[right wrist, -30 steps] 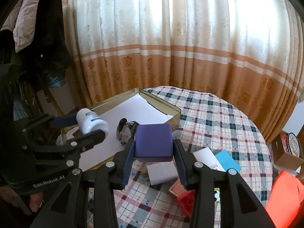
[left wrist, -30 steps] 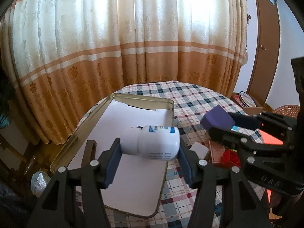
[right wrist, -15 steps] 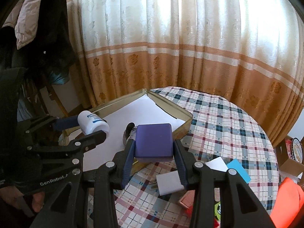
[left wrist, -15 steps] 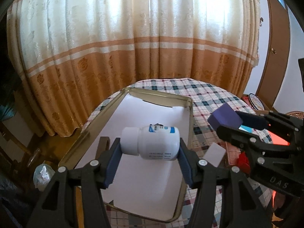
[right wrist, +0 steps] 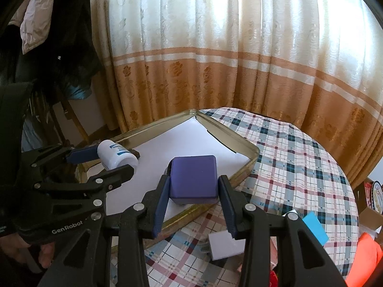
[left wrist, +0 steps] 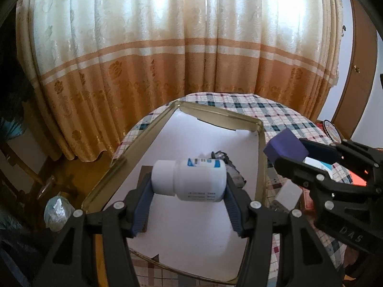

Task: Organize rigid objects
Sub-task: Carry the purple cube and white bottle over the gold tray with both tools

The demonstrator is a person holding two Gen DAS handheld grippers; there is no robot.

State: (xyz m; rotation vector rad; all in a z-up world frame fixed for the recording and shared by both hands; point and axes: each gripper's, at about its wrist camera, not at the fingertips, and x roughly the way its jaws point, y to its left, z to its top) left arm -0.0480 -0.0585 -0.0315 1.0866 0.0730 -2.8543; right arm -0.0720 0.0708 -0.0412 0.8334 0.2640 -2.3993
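Note:
My left gripper [left wrist: 189, 186] is shut on a white pill bottle [left wrist: 189, 180] that lies sideways between the blue pads, cap to the left, above the white-lined gold tray [left wrist: 261, 143]. My right gripper [right wrist: 193, 191] is shut on a purple block [right wrist: 193, 179], held over the tray's near right rim [right wrist: 249, 165]. In the left wrist view the right gripper [left wrist: 296, 157] with the purple block [left wrist: 286, 147] hangs just right of the tray. In the right wrist view the left gripper [right wrist: 107, 159] with the bottle [right wrist: 117, 154] is at the left. A small dark grey object [left wrist: 235, 175] lies in the tray, partly hidden behind the bottle.
The round table wears a plaid cloth [right wrist: 299, 167]. Right of the tray lie a white card [right wrist: 223, 245], a blue card [right wrist: 314, 228], an orange item [right wrist: 366, 258] and red pieces [left wrist: 307, 198]. Curtains [left wrist: 191, 59] hang behind. A hand [right wrist: 36, 256] holds the left gripper.
Both grippers have moved forward and left over the tray, still holding the bottle and the block. The tray fills more of both views and the dark object has come into sight behind the bottle.

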